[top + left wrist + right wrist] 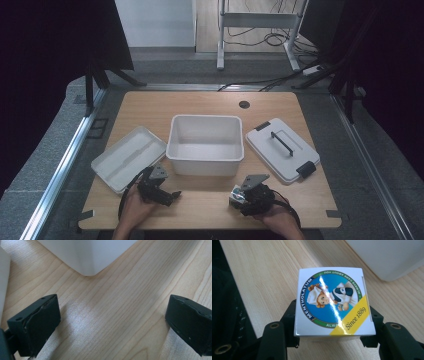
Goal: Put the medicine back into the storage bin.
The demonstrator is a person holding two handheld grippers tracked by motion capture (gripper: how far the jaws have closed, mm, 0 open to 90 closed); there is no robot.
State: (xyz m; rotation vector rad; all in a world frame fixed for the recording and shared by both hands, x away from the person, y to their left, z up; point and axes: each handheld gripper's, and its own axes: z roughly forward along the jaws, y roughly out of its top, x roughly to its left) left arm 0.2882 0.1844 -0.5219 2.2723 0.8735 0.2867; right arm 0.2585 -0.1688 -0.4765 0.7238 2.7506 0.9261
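Observation:
A small white Mentholatum box (334, 302) with a round blue label of a nurse sits between the jaws of my right gripper (333, 320), which are shut on its two sides. In the high view that box (235, 194) and the right gripper (243, 196) are near the table's front edge, right of centre. My left gripper (171, 196) rests low at the front left, open, with bare wood between its jaws (112, 322). A white bin (205, 118) stands empty at the table's centre, just beyond both grippers.
A shallow white tray (127, 157) lies left of the bin. A white lid (282, 150) with a black handle and clips lies to its right. The bin's corner (87, 255) is close ahead of the left gripper, and its wall (387, 257) is ahead of the right.

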